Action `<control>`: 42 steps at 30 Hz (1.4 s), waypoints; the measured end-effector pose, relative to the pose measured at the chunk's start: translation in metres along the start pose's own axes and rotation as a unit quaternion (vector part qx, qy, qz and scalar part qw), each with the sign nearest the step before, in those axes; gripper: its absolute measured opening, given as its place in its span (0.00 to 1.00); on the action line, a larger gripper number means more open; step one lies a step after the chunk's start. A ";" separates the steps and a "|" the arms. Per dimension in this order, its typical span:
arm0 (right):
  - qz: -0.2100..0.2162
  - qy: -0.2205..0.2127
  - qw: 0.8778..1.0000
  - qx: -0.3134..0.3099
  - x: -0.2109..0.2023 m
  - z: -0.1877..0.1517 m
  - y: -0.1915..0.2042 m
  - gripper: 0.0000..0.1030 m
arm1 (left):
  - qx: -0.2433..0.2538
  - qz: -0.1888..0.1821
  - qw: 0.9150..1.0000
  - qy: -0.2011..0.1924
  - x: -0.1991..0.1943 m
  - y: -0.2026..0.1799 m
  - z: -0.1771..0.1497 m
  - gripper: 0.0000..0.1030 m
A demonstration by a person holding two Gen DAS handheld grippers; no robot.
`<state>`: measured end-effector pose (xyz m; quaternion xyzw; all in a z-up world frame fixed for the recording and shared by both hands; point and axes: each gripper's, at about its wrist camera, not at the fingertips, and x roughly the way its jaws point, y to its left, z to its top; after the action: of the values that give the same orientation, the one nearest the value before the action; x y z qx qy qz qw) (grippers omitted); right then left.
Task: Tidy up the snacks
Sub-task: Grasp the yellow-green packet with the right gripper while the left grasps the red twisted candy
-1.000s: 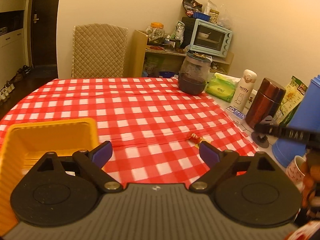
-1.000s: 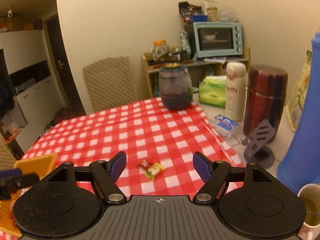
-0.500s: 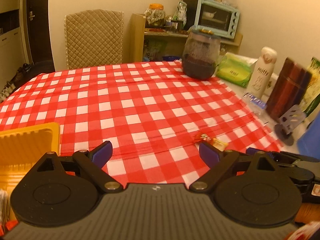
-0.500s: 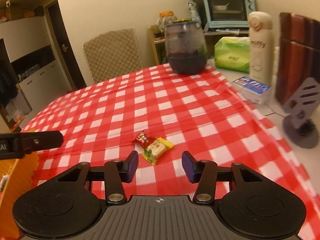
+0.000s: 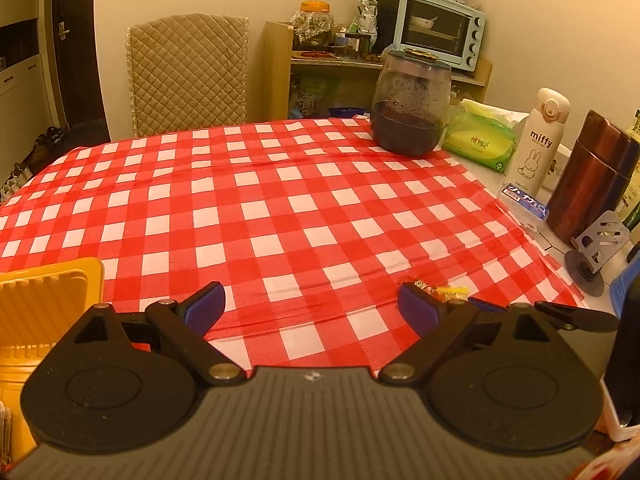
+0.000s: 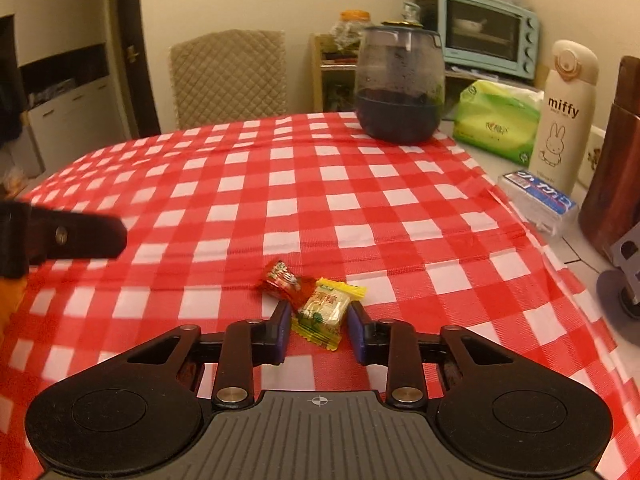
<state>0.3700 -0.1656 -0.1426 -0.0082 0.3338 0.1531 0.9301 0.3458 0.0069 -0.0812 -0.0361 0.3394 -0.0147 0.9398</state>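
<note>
Two wrapped snacks lie touching on the red checked tablecloth: a yellow-green one (image 6: 325, 312) and a red one (image 6: 285, 279). My right gripper (image 6: 318, 326) is low over the cloth, its jaws partly closed on either side of the yellow-green snack without pinching it. My left gripper (image 5: 312, 306) is open and empty above the cloth; the snacks (image 5: 450, 292) peek out just past its right finger. A yellow tray (image 5: 40, 300) sits at the near left under the left gripper.
A dark glass jar (image 6: 400, 84) stands at the far side of the cloth. Right of the cloth are a green tissue pack (image 6: 498, 122), a white miffy bottle (image 6: 564, 116), a small blue box (image 6: 540, 198), a brown flask (image 5: 592, 178) and a phone stand (image 5: 596, 248).
My right gripper has moved down and forward to the snacks and narrowed its jaws around the yellow-green one. My left gripper has shifted right and stayed open.
</note>
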 end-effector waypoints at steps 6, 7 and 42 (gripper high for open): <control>-0.009 -0.009 1.000 0.004 -0.007 0.002 -0.020 0.26 | 0.004 -0.004 1.000 0.003 0.001 -0.005 -0.002 0.89; -0.012 -0.008 1.000 0.001 -0.005 0.004 -0.022 0.26 | 0.004 -0.004 1.000 0.005 0.001 -0.005 -0.002 0.89; 0.001 -0.022 0.999 0.042 -0.041 -0.021 -0.077 0.26 | -0.012 -0.041 0.999 0.006 0.076 -0.065 -0.021 0.19</control>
<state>0.3498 -0.2527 -0.1398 0.0347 0.3190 0.1403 0.9367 0.3910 -0.0627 -0.1409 -0.0608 0.3434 -0.0497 0.9359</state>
